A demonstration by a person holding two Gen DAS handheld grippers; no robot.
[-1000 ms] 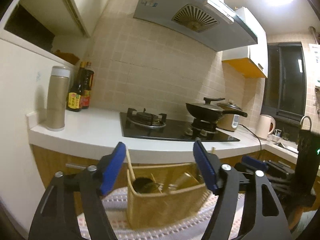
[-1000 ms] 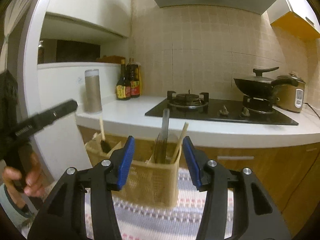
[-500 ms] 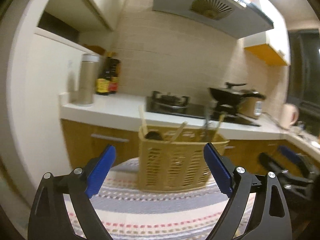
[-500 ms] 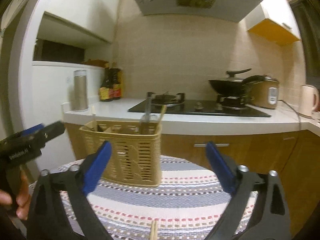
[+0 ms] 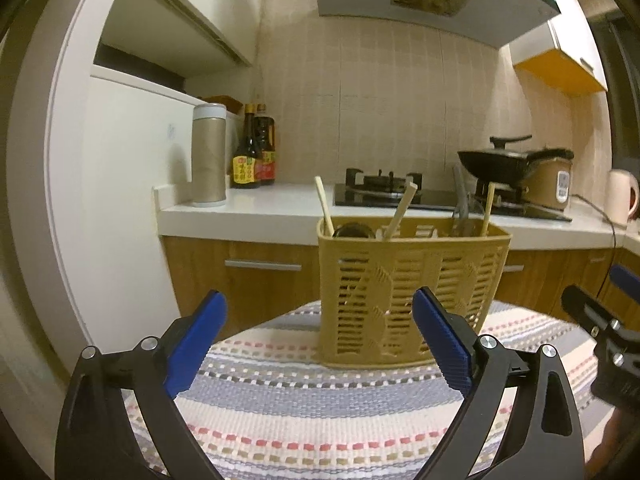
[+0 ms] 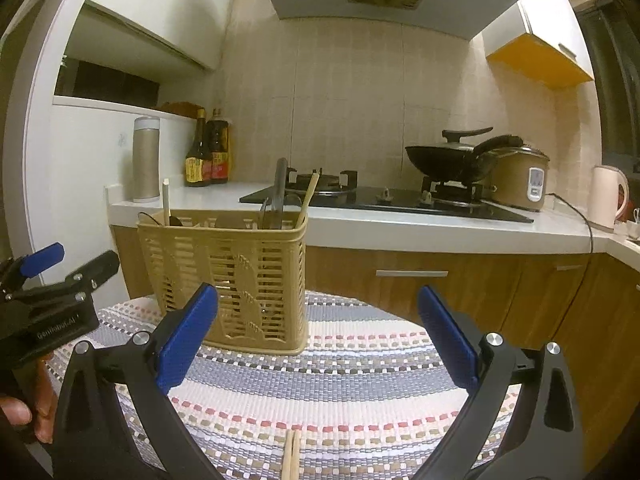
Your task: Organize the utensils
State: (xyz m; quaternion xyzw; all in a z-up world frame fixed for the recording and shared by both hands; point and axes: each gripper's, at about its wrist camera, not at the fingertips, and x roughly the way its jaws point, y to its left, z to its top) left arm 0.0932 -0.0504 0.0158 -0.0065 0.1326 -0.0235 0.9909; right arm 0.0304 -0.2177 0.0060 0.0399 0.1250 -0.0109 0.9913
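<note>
A tan slotted utensil basket (image 5: 408,292) stands on a striped woven mat (image 5: 320,408); it also shows in the right wrist view (image 6: 232,280). Wooden chopsticks (image 5: 400,210) and dark-handled utensils (image 6: 279,196) stick up out of it. A pair of wooden chopsticks (image 6: 291,456) lies on the mat (image 6: 340,380) at the bottom edge, between the right gripper's fingers. My left gripper (image 5: 318,344) is open and empty, in front of the basket. My right gripper (image 6: 318,340) is open and empty, to the basket's right.
Behind the mat runs a white counter (image 5: 260,200) with a steel flask (image 5: 208,156), two sauce bottles (image 5: 254,150), a gas hob (image 6: 380,196), a black wok (image 6: 452,156), a rice cooker (image 6: 520,178) and a kettle (image 6: 608,196). Wooden cabinets (image 6: 420,284) stand below.
Both grippers have pulled back from the basket and opened wider. The basket now stands farther away, and the chopsticks lying on the mat have come into the right wrist view.
</note>
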